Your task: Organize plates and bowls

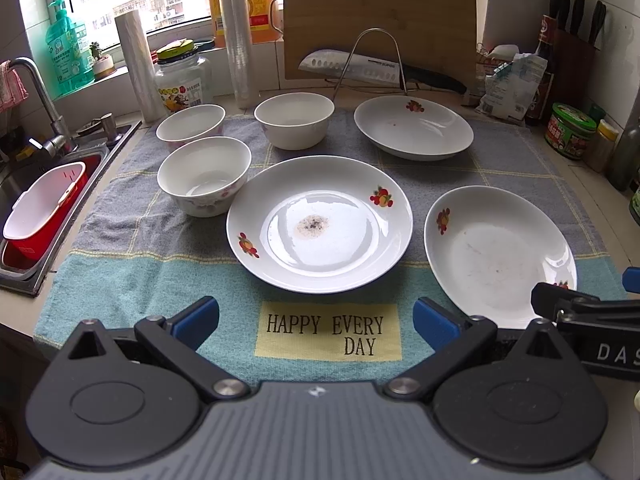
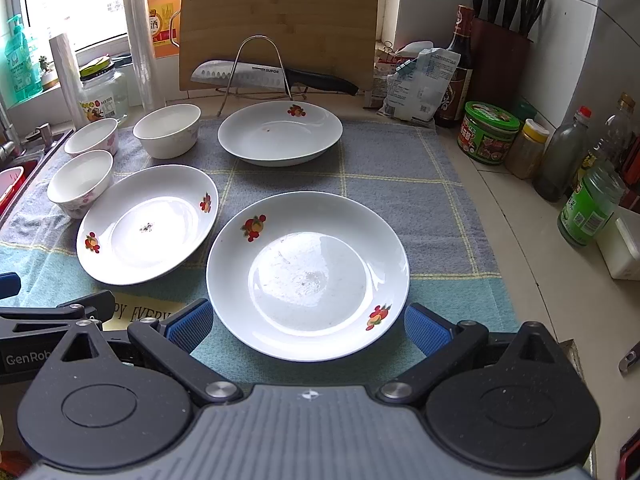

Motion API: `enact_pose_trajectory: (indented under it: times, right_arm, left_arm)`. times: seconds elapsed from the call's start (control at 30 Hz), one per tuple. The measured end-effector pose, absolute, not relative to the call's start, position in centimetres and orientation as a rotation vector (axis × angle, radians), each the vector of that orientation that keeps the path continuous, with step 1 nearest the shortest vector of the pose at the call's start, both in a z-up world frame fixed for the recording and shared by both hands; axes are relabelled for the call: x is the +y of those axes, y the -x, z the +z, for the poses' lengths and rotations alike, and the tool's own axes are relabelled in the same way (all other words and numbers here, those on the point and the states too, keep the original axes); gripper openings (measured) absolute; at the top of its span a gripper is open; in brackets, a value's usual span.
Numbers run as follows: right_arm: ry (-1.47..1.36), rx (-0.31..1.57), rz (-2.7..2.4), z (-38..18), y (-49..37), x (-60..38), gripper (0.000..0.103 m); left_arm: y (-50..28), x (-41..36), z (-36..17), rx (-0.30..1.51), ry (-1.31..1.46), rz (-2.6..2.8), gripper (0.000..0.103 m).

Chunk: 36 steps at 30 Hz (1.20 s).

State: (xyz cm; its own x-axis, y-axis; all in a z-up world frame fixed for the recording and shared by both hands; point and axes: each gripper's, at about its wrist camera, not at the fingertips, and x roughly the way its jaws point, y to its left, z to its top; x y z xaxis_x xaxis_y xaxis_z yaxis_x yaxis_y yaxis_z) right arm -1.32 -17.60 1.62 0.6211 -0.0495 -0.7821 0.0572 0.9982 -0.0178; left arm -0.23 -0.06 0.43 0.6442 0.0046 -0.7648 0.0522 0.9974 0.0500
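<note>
Three white plates with fruit prints lie apart on a checked cloth: a middle plate, a near right plate and a far plate. Three white bowls stand upright at the left: a near bowl, a far left bowl and a far middle bowl. My left gripper is open and empty, just short of the middle plate. My right gripper is open, its blue pads either side of the near right plate's front rim.
A sink with a red and white tub lies at the left. A cutting board, a knife on a wire rack, jars and bottles and a knife block line the back and right of the counter.
</note>
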Motion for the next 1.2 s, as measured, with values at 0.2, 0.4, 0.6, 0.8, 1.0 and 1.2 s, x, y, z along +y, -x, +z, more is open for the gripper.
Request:
enact_pose_trajectory:
  times: [0.2,0.4,0.6,0.8,1.0,1.2]
  right_arm:
    - [-0.008,0.897,-0.059,1.8,1.16,-17.64,0.103]
    - [-0.01,0.894,-0.056,2.0,1.38,-17.84,0.103]
    - [-0.008,0.888,-0.053,1.92,1.35,-17.87,0.103]
    - [-0.01,0.887,-0.052,1.94,1.3,-17.99,0.103]
    - [-0.01,0.886,-0.051,1.94,1.29,-18.01,0.103]
    - [-0.012,0.884,-0.049,1.97,1.27,-18.17,0.103]
  left_arm:
    - [0.43,-0.28,0.69,0.867,-0.07,-0.021,0.102]
    - [0.46,-0.21,0.7,0.866,-0.069,-0.021,0.102]
    - [0.41,-0.17,0.88,0.865,-0.069,-0.017,0.102]
    - [0.34,-0.34,0.95,0.866,-0.071,-0.014,0.102]
    - [0.39,-0.57,1.12,0.865,-0.072,-0.008,0.102]
    - [0.41,-0.58,1.14,0.864,-0.073,-0.008,0.102]
